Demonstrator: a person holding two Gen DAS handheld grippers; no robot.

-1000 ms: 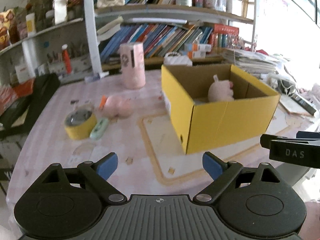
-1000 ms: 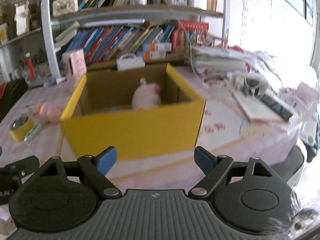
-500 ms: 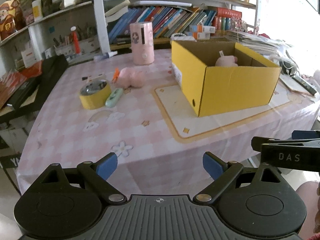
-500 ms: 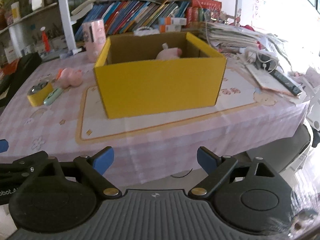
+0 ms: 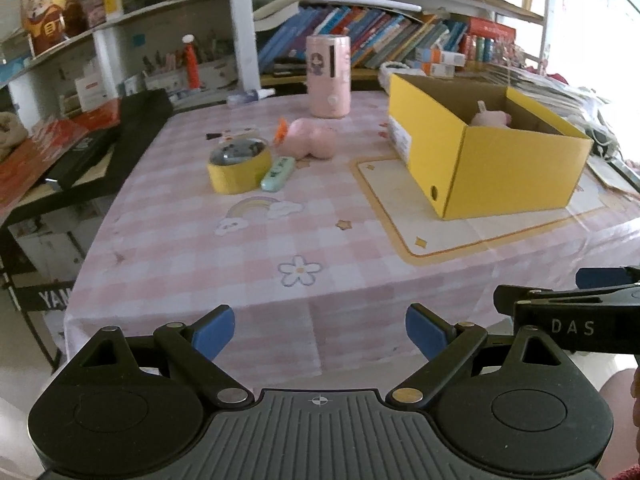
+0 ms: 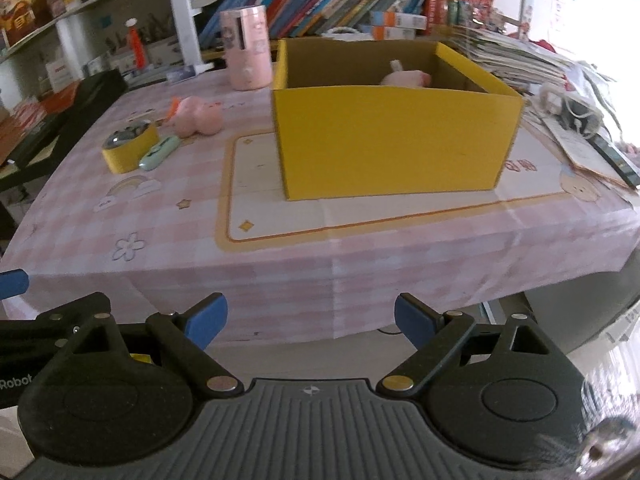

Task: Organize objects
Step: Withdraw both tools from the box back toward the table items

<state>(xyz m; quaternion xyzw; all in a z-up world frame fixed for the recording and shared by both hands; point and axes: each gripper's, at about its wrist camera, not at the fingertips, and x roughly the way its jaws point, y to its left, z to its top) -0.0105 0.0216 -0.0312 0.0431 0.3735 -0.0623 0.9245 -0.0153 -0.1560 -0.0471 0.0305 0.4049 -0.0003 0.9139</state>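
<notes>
A yellow cardboard box (image 5: 508,168) (image 6: 392,140) stands open on the pink checked tablecloth (image 5: 248,240), with a pink plush toy (image 5: 490,118) (image 6: 406,78) inside. Left of the box lie a second pink plush (image 5: 310,142) (image 6: 198,118), a yellow tape roll (image 5: 239,166) (image 6: 130,146) and a small mint-green case (image 5: 278,168) (image 6: 160,154). A tall pink cylinder (image 5: 328,76) (image 6: 246,48) stands behind them. My left gripper (image 5: 320,328) and right gripper (image 6: 310,316) hang open and empty off the table's near edge.
Bookshelves with books line the back (image 5: 360,36). A black case (image 5: 108,140) lies at the table's left. Papers, cables and a remote (image 6: 612,156) crowd the right side. The right gripper's side (image 5: 568,320) shows in the left wrist view.
Both grippers have pulled back from the box to beyond the table's front edge, so box and objects look smaller. The right gripper's jaws widened slightly.
</notes>
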